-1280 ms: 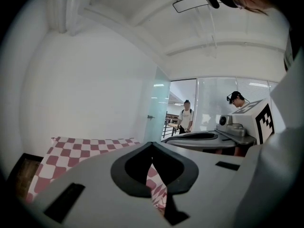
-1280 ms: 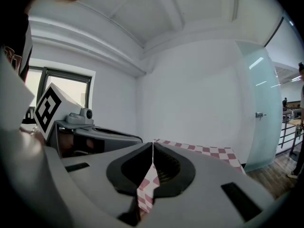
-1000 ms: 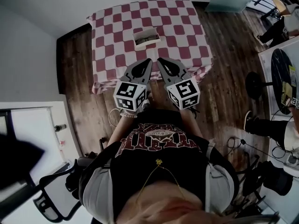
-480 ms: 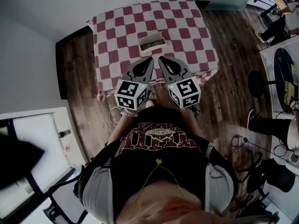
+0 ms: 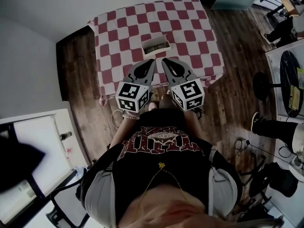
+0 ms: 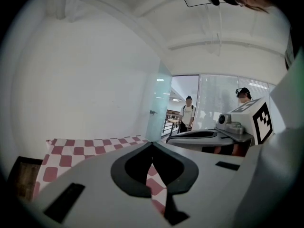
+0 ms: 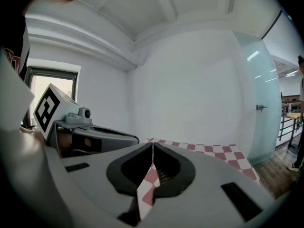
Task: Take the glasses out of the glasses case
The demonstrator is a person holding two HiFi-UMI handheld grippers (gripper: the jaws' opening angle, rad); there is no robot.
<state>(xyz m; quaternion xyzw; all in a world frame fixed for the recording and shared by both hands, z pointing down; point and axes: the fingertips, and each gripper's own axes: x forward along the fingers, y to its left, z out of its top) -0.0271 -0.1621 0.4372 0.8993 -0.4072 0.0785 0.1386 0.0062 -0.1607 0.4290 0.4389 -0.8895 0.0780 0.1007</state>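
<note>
On the red-and-white checkered tablecloth [image 5: 190,37], seen only from the head view: open pale rectangular glasses case [image 5: 156,45], dark contents inside. Over the cloth's near edge, grey left gripper [image 5: 152,61] and right gripper [image 5: 163,60], jaws together, empty.

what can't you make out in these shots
- Head view: what lies inside the glasses case; too small.
- Left gripper view: the case itself, hidden behind the left gripper.
- Head view: the middle of the table's near edge, covered by the left gripper and right gripper.
</note>
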